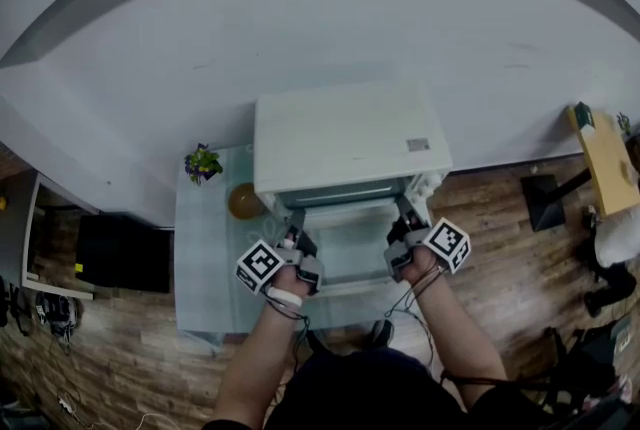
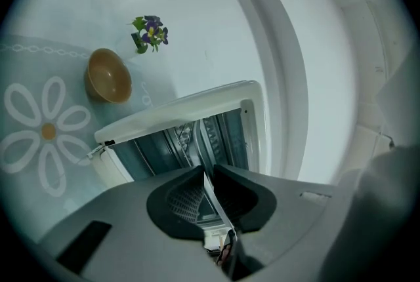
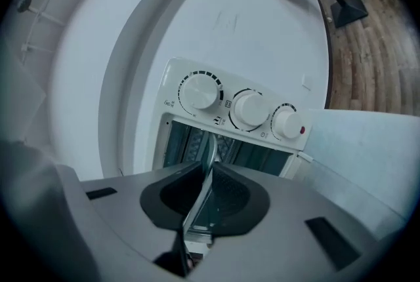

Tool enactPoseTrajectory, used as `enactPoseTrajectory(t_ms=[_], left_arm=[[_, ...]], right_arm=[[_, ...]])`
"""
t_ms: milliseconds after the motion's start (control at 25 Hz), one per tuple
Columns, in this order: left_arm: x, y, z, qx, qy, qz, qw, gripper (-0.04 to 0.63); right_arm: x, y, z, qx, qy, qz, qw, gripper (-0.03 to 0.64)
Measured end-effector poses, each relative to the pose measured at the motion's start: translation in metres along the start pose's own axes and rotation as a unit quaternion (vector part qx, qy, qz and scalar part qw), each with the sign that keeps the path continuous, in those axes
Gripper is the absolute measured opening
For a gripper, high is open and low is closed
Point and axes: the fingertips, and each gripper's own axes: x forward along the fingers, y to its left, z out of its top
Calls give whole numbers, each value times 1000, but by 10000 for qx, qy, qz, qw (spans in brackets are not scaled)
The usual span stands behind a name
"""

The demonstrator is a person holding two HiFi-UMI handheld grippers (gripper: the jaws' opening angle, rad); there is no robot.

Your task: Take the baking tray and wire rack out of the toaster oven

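the baking tray (image 1: 348, 243) sits level in the open mouth of the toaster oven (image 1: 345, 133), its near edge toward us, and we judge that it is the thing in hand: what each pair of jaws has is a thin flat strip of metal, which reads as a tray rim rather than a wire. the left gripper (image 2: 209, 172) is closed almost fully, its dark pads pressed on the rim at the tray's left end. the right gripper (image 3: 209, 169) is likewise pinched on the rim at the right end, just below the knobs (image 3: 236, 107), with no gap showing between pad and metal. the two grips lie at about the same depth, one on each side of the opening, both pointing nearly level into the oven. so the step is the start of the pull, with the tray gripped but mostly inside. the next move calls for drawing both hands back toward us together and evenly, keeping the tray flat so it does not jam on the side rails. the wire rack we cannot pick out with any certainty among the bars inside, so that part remains. the oven stands on a table (image 1: 205, 258), with a bowl (image 2: 108, 75) to its left, clear of the pull.
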Motion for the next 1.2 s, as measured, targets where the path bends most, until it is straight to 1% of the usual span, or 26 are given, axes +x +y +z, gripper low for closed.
enactPoseTrajectory(t_ms=[120, 240, 280, 360, 440, 480, 560, 640, 760, 800, 840, 880, 920, 1040, 1080, 1120, 1200], left_arm=[[-10, -3, -8, -2, 93, -74, 9999, 48], [-24, -4, -18, 108, 302, -17, 9995, 54], [-30, -5, -20, 158, 375, -30, 9992, 71], [-41, -6, -20, 197, 447, -11, 9988, 143], [-47, -2, -14, 306, 457, 100, 9984, 173], [-47, -1, -8, 442, 470, 140, 9978, 179], [-41, 1, 6, 926, 587, 133, 9939, 184], [-33, 3, 14, 1370, 861, 207, 9866, 183], [-25, 4, 21, 1776, 1187, 325, 9764, 165], [-24, 2, 22, 1837, 1236, 323, 9746, 147], [-23, 1, 23, 1854, 1268, 313, 9739, 127], [-23, 0, 23, 1838, 1290, 309, 9740, 115], [-23, -1, 23, 1816, 1307, 319, 9741, 113], [-24, 4, 21, 1858, 1389, 424, 9718, 86], [-24, 5, 20, 1904, 1444, 465, 9699, 81], [-23, 6, 19, 1967, 1516, 501, 9674, 80], [-23, 5, 17, 2165, 1707, 577, 9595, 70]], right_arm=[[-12, -3, -3, 130, 59, 62, 9999, 51], [-22, -6, -6, 196, 102, 17, 9998, 48], [-26, -6, -7, 209, 114, 15, 9997, 48], [-32, -6, -10, 236, 135, 27, 9996, 45], [-37, -8, -11, 268, 167, 55, 9995, 41], [-40, -9, -12, 280, 189, 87, 9994, 41], [-44, -10, -14, 272, 241, 137, 9992, 41], [-48, -11, -16, 189, 289, 116, 9993, 45], [-48, -14, -15, -97, 356, -12, 9993, 62], [-47, -14, -13, -165, 384, -74, 9991, 97], [-45, -14, -11, -221, 429, -133, 9987, 147], [-42, -14, -7, -286, 505, -177, 9982, 178], [-39, -12, -4, -378, 618, -205, 9972, 190], [-24, -7, 2, -838, 1146, -207, 9897, 196], [-19, -6, 3, -1019, 1366, -170, 9852, 191], [-15, -4, 2, -1201, 1609, -127, 9796, 171], [-9, -3, -2, -1567, 2086, -60, 9653, 108]])
